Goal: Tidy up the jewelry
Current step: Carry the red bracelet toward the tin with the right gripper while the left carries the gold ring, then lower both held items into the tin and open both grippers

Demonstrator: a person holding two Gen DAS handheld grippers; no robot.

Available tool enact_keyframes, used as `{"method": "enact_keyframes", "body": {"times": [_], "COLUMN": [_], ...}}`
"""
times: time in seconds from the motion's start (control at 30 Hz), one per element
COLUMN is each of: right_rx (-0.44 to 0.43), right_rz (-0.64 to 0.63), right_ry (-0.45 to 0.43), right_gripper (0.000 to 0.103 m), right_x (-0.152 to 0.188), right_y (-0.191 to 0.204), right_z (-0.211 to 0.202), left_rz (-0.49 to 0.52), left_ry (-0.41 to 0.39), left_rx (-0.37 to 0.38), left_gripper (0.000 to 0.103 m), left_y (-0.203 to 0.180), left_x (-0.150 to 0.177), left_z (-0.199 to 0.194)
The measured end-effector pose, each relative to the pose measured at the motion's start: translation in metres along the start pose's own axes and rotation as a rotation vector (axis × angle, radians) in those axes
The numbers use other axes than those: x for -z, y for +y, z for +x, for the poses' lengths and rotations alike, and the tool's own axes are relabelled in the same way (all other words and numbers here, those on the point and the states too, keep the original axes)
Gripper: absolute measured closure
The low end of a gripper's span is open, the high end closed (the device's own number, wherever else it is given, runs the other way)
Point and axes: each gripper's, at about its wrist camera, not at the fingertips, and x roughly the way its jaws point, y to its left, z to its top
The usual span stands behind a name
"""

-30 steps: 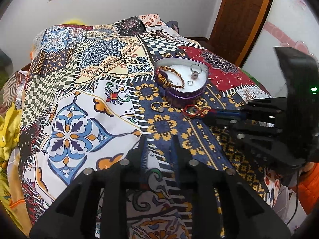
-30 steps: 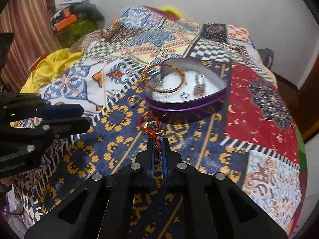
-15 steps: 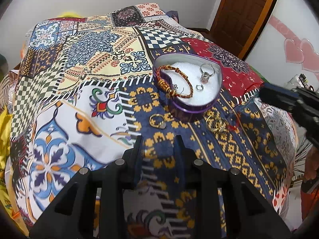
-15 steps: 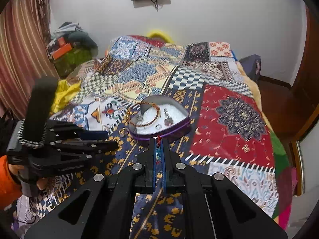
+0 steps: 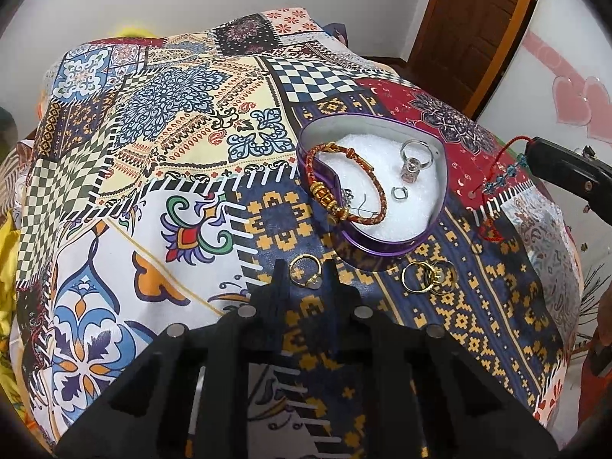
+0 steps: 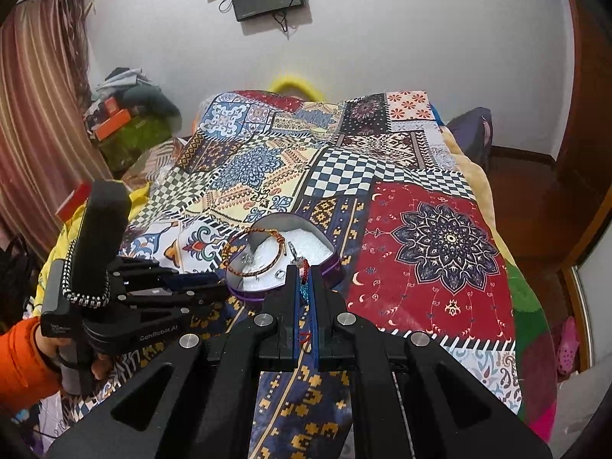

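Sorting proceeds as we see it here, with the heart-shaped tin (image 5: 382,246) on the patchwork bedspread (image 5: 172,160) already holding a braided red-and-gold bracelet (image 5: 346,187) draped over its rim, a silver ring with a stone (image 5: 415,160), a small silver ring (image 5: 399,193) and what look like earrings. Left outside, we judge, are a gold ring (image 5: 306,271) and a cluster of gold rings (image 5: 428,276) lying just below the tin, plus the red cord bracelet (image 5: 497,164). The right gripper (image 6: 305,287), pitched downward just short of the tin, has its jaws fully closed on that cord, whose blue beads show between the pads while the rest hangs free beside the tin. The left gripper (image 5: 306,287) points steeply down with its fingertips either side of the single gold ring; its jaws have just been closing and stand narrowly apart, and we cannot tell whether the pads touch the ring yet.
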Motion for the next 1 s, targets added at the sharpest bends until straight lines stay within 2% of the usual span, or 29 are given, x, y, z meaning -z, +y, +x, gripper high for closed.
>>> {"method": "enact_keyframes", "body": {"times": [0.3, 0.47, 0.73, 1.0], "right_rx": [-0.007, -0.009, -0.020, -0.033], "right_rz": [-0.002, -0.015, -0.040, -0.046], "right_ry": [-0.025, -0.049, -0.085, -0.098], "right_gripper": [0.099, 0.099, 0.099, 0.099], "right_x": [-0.009, -0.019, -0.038, -0.055], "right_y": [0.001, 0.007, 0.019, 0.023], "right_z": [-0.008, -0.013, -0.016, -0.004], "left_rz": [0.004, 0.021, 0.045, 0.054], "left_ry": [-0.030, -0.082, -0.162, -0.186], "left_rx": [-0.009, -0.008, 0.016, 0.043], "left_gripper": [0.087, 0.087, 0.087, 0.087], "left_y": [-0.002, -0.007, -0.018, -0.025], "left_x": [0.007, 0.005, -0.014, -0.033], "left_z": [-0.017, -0.041, -0.072, -0.072]}}
